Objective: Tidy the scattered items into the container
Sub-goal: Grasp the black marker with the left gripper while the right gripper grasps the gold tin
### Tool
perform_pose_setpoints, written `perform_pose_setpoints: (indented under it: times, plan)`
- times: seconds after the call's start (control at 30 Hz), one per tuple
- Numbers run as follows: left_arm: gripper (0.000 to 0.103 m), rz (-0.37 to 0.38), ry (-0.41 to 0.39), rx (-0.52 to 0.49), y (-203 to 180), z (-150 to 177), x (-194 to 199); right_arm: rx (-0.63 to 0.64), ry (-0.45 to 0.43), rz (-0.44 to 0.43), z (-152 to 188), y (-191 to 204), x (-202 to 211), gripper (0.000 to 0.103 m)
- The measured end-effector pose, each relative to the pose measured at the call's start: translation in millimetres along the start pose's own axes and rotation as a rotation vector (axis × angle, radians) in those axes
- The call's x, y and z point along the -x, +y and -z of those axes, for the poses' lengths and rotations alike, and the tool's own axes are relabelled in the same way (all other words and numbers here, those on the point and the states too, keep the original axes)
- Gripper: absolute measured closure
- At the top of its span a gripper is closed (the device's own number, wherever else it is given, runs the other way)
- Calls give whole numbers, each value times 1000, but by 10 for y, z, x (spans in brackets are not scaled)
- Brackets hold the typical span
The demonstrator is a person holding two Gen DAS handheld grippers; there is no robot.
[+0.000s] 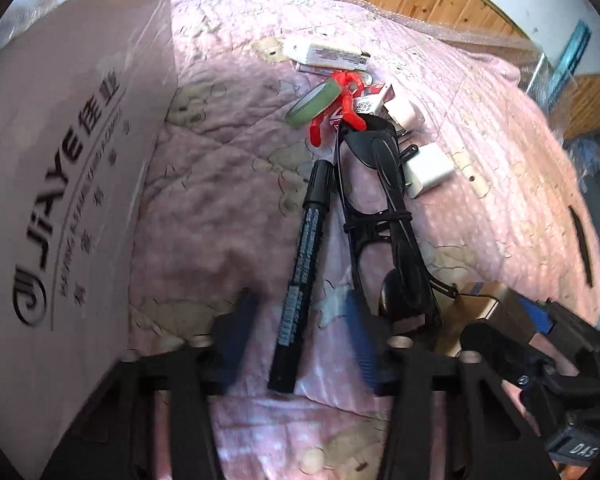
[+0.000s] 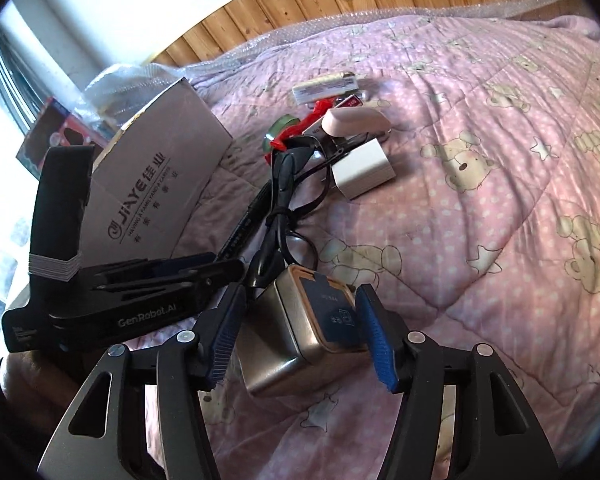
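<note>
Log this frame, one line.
left hand-held gripper: open astride black marker | right hand-held gripper: open around metal tin | box: nothing dropped yet

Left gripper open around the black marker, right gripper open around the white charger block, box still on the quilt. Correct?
One error: the right gripper straddles the metal tin, not the white charger block, which lies further off, per the right wrist view. The left gripper is open around the black marker; the box is on the quilt.
</note>
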State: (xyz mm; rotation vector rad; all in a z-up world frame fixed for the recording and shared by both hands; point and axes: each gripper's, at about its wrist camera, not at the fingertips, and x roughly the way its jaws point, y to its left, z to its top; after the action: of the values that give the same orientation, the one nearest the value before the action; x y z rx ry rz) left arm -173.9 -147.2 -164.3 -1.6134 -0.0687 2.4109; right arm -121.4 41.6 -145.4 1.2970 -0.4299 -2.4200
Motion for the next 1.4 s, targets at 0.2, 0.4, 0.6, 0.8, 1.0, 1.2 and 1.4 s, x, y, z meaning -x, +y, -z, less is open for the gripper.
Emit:
perform_pose_setpoints:
  times: [0.2, 0.4, 0.6, 0.8, 1.0, 1.2, 1.4]
  plan:
    - [86, -1, -3, 7, 71, 76, 46, -15, -29, 5, 76, -58, 87, 37]
    - [81, 12, -16, 1, 70, 148, 74, 55, -27, 23, 184, 94, 195, 37]
    - [68, 6, -42, -49, -82, 108, -4, 87, -55, 62, 235, 144, 162, 34]
    - [69, 11, -56, -50, -41, 143, 31, -48, -65, 0, 209, -33, 30, 27]
    - [73, 20, -69, -55, -2, 169, 50, -56, -12, -64, 291, 61, -26, 32]
    - [89, 17, -74, -61, 30, 121, 24, 1, -48, -49, 246, 205, 78, 39]
    - [89, 48, -78, -42, 36, 185, 112, 19, -53, -16, 238, 282, 174, 39]
